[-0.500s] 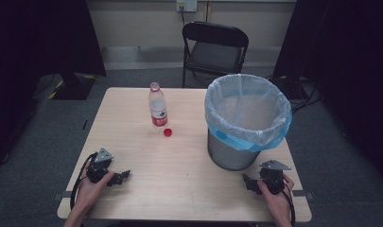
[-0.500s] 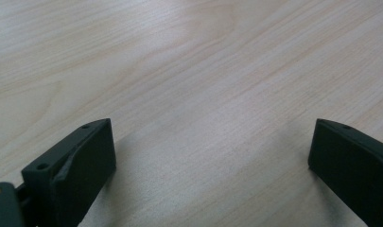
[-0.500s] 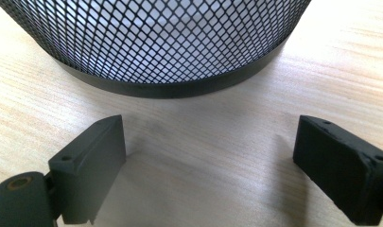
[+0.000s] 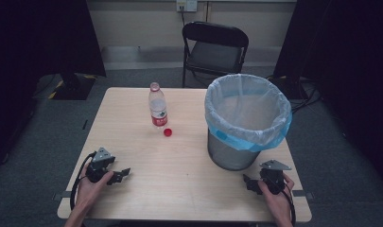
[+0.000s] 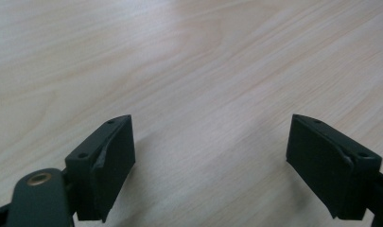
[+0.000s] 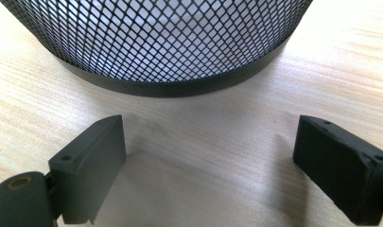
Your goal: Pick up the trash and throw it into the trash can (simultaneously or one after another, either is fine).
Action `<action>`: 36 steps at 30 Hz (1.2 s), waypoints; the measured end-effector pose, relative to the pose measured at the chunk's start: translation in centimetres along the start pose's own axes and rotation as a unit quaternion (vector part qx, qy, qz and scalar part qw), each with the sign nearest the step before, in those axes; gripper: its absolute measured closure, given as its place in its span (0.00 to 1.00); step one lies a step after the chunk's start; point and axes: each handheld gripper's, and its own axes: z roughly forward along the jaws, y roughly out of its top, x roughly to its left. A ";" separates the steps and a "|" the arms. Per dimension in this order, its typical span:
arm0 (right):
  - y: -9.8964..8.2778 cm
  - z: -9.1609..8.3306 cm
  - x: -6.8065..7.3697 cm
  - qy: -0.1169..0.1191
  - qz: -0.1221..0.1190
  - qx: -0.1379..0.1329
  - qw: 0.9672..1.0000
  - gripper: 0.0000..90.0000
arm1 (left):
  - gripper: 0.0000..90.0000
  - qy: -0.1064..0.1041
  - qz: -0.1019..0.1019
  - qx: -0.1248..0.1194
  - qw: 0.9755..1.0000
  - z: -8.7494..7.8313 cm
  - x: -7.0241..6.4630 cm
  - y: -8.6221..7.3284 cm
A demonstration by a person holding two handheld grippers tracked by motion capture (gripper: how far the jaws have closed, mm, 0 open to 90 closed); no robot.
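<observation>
Bottle [image 4: 157, 107] upright, well beyond both hand-held grippers, left [image 4: 123, 174] and right [image 4: 248, 182] released

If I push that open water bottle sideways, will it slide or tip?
Probably tip: the bottle stands tall and narrow. It looks nearly empty, so likely light. Its red cap lies beside it, so any water left could spill.

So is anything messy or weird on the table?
A little. The bottle stands open, and its red cap lies loose on the table just in front of it. Also, the bin sits on the table, not the floor. Nothing is spilled or broken.
</observation>
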 end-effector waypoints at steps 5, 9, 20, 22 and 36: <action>0.0 0.0 0.0 0.001 0.000 0.000 1.000 0.10 | 0.19 -0.008 0.002 -0.019 1.000 -0.5 -0.3 1.0; 0.0 0.0 0.0 0.000 0.000 0.000 1.000 0.10 | 0.20 -0.014 0.005 -0.035 0.999 -0.7 -0.4 1.9; 0.0 0.0 0.0 0.000 -0.001 0.000 1.000 0.10 | 0.21 -0.038 -0.005 -0.059 0.998 -0.1 -0.1 4.8; 0.0 0.0 0.0 0.000 -0.001 0.000 1.000 0.10 | 0.21 -0.041 0.005 -0.060 0.997 -0.1 0.0 5.7; 0.0 0.0 0.0 0.000 -0.001 0.000 1.000 0.10 | 0.21 -0.062 0.030 -0.085 0.994 1.0 0.9 10.6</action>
